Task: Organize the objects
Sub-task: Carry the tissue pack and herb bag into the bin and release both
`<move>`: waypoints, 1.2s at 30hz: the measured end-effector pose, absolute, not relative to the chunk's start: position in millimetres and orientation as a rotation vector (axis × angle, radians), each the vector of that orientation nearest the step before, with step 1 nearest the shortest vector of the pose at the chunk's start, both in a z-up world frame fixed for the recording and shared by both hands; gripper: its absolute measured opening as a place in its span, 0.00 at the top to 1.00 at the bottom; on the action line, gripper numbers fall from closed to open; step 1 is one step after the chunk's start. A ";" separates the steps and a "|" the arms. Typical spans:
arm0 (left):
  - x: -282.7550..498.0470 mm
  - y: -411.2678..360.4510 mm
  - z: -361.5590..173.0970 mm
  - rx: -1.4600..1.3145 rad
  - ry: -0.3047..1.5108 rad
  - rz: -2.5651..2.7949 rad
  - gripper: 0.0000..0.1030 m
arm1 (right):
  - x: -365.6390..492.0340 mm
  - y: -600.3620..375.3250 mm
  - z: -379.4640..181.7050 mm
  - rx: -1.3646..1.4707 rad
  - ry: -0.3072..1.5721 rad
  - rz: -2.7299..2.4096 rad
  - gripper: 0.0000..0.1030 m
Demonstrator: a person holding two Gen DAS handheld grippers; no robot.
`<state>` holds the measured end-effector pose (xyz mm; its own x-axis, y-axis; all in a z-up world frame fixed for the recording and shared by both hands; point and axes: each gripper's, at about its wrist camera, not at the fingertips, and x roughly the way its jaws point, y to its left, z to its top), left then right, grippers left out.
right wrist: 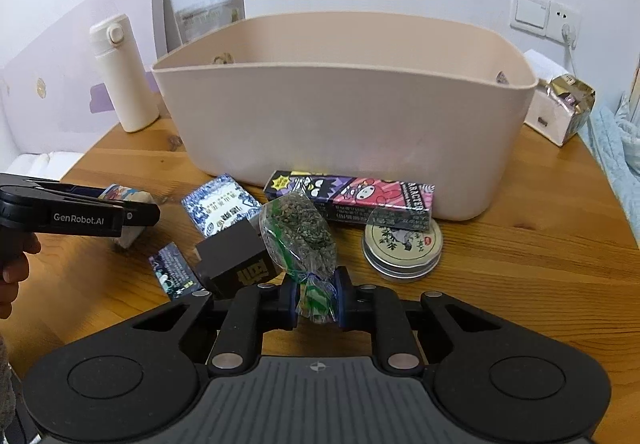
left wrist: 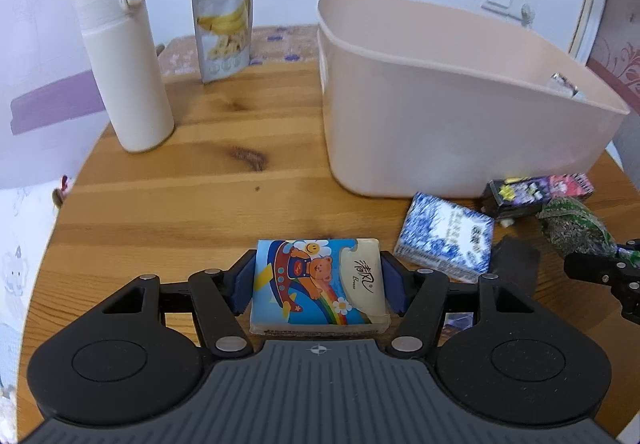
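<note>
Left gripper (left wrist: 318, 284) clamped on cartoon tissue pack (left wrist: 318, 280), blue pads pressed vs both long sides, jaws abt half spread; pack lifted clear of wooden table (left wrist: 200, 172), bear-and-plane print facing up. Right gripper (right wrist: 316, 302) pinched nearly closed on twisted neck of clear bag of dried herbs (right wrist: 300, 240), bag's fat end sticking fwd past fingertips, over clutter. Pink plastic tub (right wrist: 344, 124) upright at table's far side, wall just behind the pile; something shiny just visible inside at R rim, can't tell what. Blue-white tissue pack (right wrist: 218, 210) lying flat in front of tub, L of herb bag. Long cartoon-print box (right wrist: 352, 196) lying along tub's front wall, touching or nearly. Round tin (right wrist: 402, 250) flat on table, right beside that box, its far edge under box's near corner. Dark brown box (right wrist: 236, 256) tilted beside herb bag, small holographic card (right wrist: 174, 272) next to it. White flask (left wrist: 124, 60) upright far L, well apart from tub; banana chips pouch (left wrist: 224, 20) standing near wall betw. flask & tub. Foil-wrapped packet (right wrist: 566, 96) on white box, R of tub.
</note>
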<state>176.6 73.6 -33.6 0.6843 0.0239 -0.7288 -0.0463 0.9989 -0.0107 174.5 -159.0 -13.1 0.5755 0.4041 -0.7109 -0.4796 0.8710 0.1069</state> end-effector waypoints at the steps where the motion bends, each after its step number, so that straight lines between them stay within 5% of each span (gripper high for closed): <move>1: 174.6 72.9 -28.2 -0.026 0.804 0.035 0.38 | 172.7 -160.9 -10.1 -0.101 0.798 0.519 0.83; 19: 183.9 45.7 72.6 0.051 0.569 -0.022 0.38 | 185.4 -193.4 67.9 -0.070 0.610 0.449 0.83; 36: 286.9 18.9 52.6 0.082 0.686 -0.064 0.38 | 253.5 -187.8 82.3 -0.060 0.596 0.347 0.83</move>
